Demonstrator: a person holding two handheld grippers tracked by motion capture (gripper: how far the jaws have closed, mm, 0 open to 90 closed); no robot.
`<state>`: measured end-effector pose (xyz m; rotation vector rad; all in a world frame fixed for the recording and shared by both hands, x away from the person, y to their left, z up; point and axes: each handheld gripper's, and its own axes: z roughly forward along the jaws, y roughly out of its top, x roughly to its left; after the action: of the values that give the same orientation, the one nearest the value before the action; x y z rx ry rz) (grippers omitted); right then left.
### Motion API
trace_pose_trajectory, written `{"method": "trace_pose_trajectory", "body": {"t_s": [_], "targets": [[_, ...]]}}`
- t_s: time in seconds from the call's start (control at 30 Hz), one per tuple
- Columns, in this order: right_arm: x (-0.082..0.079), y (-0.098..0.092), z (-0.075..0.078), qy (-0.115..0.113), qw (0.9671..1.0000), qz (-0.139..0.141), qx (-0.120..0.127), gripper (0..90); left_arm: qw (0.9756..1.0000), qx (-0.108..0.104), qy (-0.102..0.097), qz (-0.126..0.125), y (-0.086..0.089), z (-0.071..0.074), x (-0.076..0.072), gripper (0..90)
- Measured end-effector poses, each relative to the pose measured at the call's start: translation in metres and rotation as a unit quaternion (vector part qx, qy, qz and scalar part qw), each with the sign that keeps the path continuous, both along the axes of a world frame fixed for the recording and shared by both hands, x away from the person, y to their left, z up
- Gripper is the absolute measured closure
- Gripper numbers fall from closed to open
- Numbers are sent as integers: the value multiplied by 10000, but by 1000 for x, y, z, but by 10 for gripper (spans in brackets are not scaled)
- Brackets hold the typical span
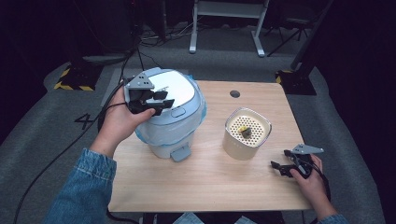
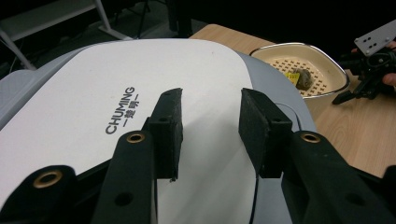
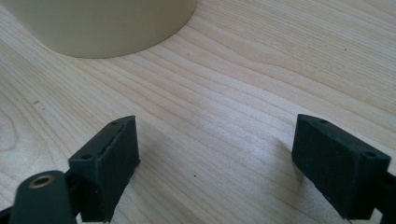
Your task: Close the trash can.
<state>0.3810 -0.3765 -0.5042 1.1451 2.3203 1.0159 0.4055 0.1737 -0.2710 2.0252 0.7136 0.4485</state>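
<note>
A person's left gripper point(image 1: 156, 103) hovers over the closed lid point(image 1: 173, 88) of a pedal bin point(image 1: 170, 119) at the far left of a pale wooden table point(image 1: 210, 182). Its jaws stand partly apart with nothing between them; seen from the left gripper view, the black pads point(image 2: 169, 126) sit just above the lid point(image 2: 93, 107), and whether they touch it cannot be told. The lid is a smooth, glossy white panel with rounded corners, printed with dark lettering and set in a pale grey-blue rim. The bin's body is rounded and pale, with a translucent liner bunched around its upper edge and a grey foot pedal point(image 1: 180, 153) at its near side.

To the right of the bin stands a cream container point(image 1: 246, 134) with rounded corners; its perforated insert holds a small dark lump with a yellow scrap point(image 1: 243, 131).

At the near right of the table, the right gripper point(image 1: 281, 168) rests low over the bare wood, jaws released and wide, well apart from the container. Its pads point(image 3: 109, 161) are matte black blocks over clearly grained boards point(image 3: 224, 107).
</note>
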Motion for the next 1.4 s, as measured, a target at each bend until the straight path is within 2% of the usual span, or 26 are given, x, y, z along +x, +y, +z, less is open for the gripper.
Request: {"method": "trace_pose_trajectory", "body": {"t_s": [0.03, 0.07, 0.17, 0.2, 0.3, 0.33, 0.4, 0.43, 0.47, 0.53, 0.63, 0.67, 0.7, 0.73, 0.8, 0.9, 0.93, 1.03, 1.07, 1.17, 1.4], "targets": [[0, 0, 0, 0, 10000, 0, 0, 150, 10000, 0, 0, 0, 0, 0, 0, 602], [0, 0, 0, 0, 10000, -1, 0, 150, 9998, 188, -62, 101, -3, -1, 0, 624], [0, 0, 0, -1, 10000, -3, -1, 150, 9998, 164, -75, 97, -3, -2, 1, 624], [0, 0, 0, -1, 10000, -1, -1, 150, 9999, 73, -80, 83, -2, -3, 2, 624], [0, 0, 0, -2, 10000, -1, -1, 150, 9999, 20, -103, 90, -2, -4, 2, 612], [0, 0, 0, -1, 10000, -1, 0, 150, 9999, 41, -106, 85, -3, -4, 2, 561], [0, 0, 0, -1, 10000, -1, 1, 150, 9998, 62, -116, 151, -6, -4, 2, 350], [0, 0, 0, -1, 10000, -1, 1, 150, 9998, 62, -116, 151, -6, -4, 2, 323], [0, 0, 0, -1, 10000, -1, 0, 150, 9998, -97, -132, 76, -8, -3, 1, 323], [0, 0, 0, 0, 10000, -1, 0, 150, 9996, -269, -122, 29, -9, -1, -1, 288], [0, 0, 0, 1, 10000, -1, 0, 150, 9995, -284, -156, -6, -11, 2, -6, 288], [0, 0, 0, -1, 10000, 0, 0, 150, 9994, -285, -174, -61, -13, 5, -13, 287], [0, 0, 0, -1, 10000, 0, 0, 150, 9994, -285, -174, -61, -13, 5, -13, 286], [0, 0, 0, -1, 10000, -2, -1, 150, 9995, -213, -209, -89, -13, 7, -21, 286], [0, 0, 0, -2, 10000, -1, 0, 150, 9996, -196, -199, -55, -12, 9, -29, 286], [0, 0, 0, -2, 10000, -1, 0, 150, 9995, -265, -175, -55, -10, 10, -37, 286], [0, 0, 0, -2, 10000, -1, -1, 150, 9993, -332, -175, -87, -8, 10, -45, 285], [0, 0, 0, -2, 10000, -1, -1, 150, 9992, -329, -212, -62, -5, 9, -53, 285], [0, 0, 0, -2, 10000, -1, -1, 150, 9992, -329, -205, -43, -1, 8, -60, 286], [0, 0, 0, -1, 10000, -2, -1, 150, 9992, -348, -174, 18, 3, 5, -70, 286], [0, 0, 0, -6, 10000, 2, -2, 150, 9992, -356, -165, 77, 15, -6, -88, 283]]}}
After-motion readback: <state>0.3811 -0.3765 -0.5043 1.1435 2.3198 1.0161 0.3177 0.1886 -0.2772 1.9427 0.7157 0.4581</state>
